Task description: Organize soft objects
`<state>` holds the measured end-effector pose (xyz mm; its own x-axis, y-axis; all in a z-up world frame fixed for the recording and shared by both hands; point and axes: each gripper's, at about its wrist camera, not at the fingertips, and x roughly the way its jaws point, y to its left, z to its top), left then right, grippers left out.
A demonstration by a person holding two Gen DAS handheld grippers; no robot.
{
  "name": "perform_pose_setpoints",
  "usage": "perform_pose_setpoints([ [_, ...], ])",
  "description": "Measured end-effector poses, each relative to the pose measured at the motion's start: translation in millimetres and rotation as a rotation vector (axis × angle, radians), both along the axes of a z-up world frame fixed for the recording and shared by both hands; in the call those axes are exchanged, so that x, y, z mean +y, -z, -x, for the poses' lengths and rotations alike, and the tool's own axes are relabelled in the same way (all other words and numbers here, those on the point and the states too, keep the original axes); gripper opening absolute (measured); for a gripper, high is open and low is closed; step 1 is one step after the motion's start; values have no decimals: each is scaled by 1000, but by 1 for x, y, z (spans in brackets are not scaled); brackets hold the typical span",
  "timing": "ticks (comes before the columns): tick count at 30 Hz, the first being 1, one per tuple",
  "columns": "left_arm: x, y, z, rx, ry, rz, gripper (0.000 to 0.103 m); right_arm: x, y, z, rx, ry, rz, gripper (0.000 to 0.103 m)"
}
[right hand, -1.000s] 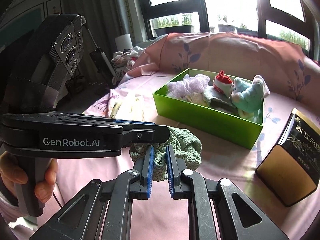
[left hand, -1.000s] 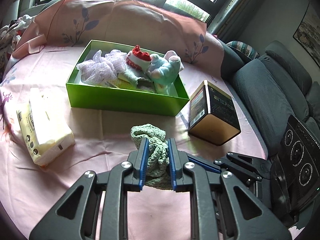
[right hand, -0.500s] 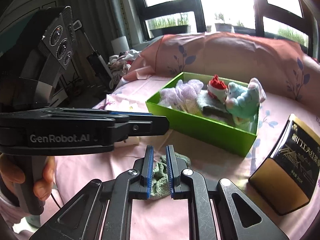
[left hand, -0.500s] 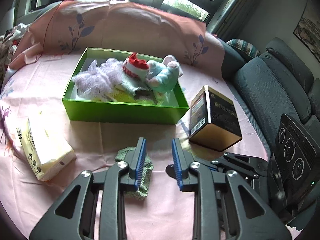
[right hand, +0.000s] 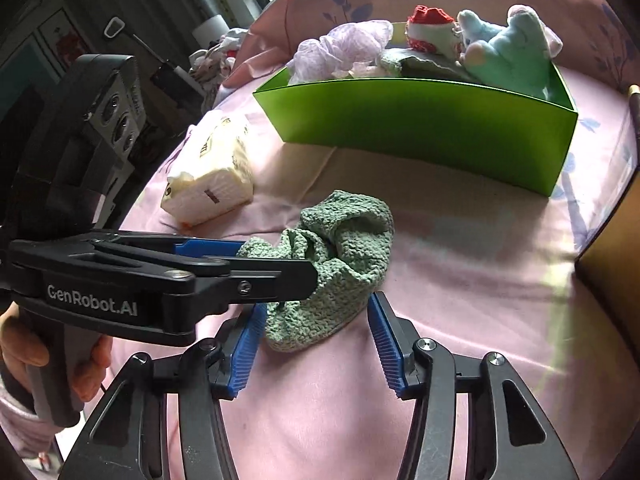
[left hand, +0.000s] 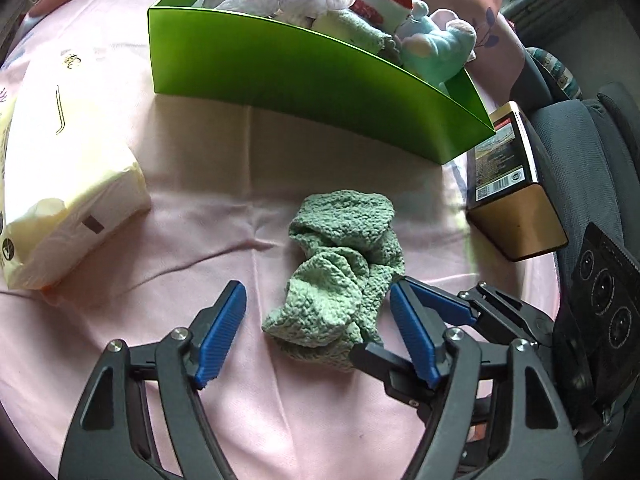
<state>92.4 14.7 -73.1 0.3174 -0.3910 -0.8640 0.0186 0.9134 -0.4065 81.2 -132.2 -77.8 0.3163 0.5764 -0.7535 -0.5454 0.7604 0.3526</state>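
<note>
A crumpled green knitted cloth (left hand: pixel 340 264) lies on the pink tablecloth (left hand: pixel 200 240) in front of the green box (left hand: pixel 280 64). My left gripper (left hand: pixel 315 287) stands over its near end; the jaws are opening and the blue pads sit on either side of the cloth without pressing it. In the right wrist view the same cloth (right hand: pixel 352 236) lies between the pads of my right gripper (right hand: pixel 317 303), whose jaws are also opening. The left gripper's black finger (right hand: pixel 276 280) crosses in front of the cloth there. The box holds several soft things, among them a light-blue plush (left hand: pixel 436 48).
A cream tissue pack (left hand: pixel 68 184) lies at the left. A black and gold tin (left hand: pixel 508 184) stands to the right of the box. A grey sofa (left hand: pixel 580 140) is beyond the table's right edge. A person's hand (right hand: pixel 24 348) holds the left gripper's handle.
Both grippers have sunk toward the table and opened. The green cloth, held up in both shut grippers a second ago, now lies loose on the tablecloth.
</note>
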Motion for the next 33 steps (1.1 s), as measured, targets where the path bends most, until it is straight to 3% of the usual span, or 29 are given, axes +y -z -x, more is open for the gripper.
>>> perform_pose_setpoints([
  [2, 2, 0, -4, 6, -12, 21, 68, 4, 4, -4, 16, -3, -2, 54],
  [5, -1, -1, -6, 5, 3, 16, 26, 11, 6, -6, -3, -24, -21, 54],
  [7, -4, 2, -6, 16, 19, 12, 25, 14, 6, -6, -16, -26, -13, 51],
  [11, 0, 6, -5, 12, 3, 41, 12, 18, 8, -4, -27, -31, 15, 21],
  [14, 1, 2, -2, -2, -1, 56, 11, 18, 4, 3, -58, -27, 36, 11],
  [20, 1, -27, 14, -83, 14, 76, 11, 11, -22, 16, -124, -20, 7, 10],
  [33, -7, -100, 27, -266, 53, 25, 11, 5, -89, 26, -271, -7, -35, 10],
])
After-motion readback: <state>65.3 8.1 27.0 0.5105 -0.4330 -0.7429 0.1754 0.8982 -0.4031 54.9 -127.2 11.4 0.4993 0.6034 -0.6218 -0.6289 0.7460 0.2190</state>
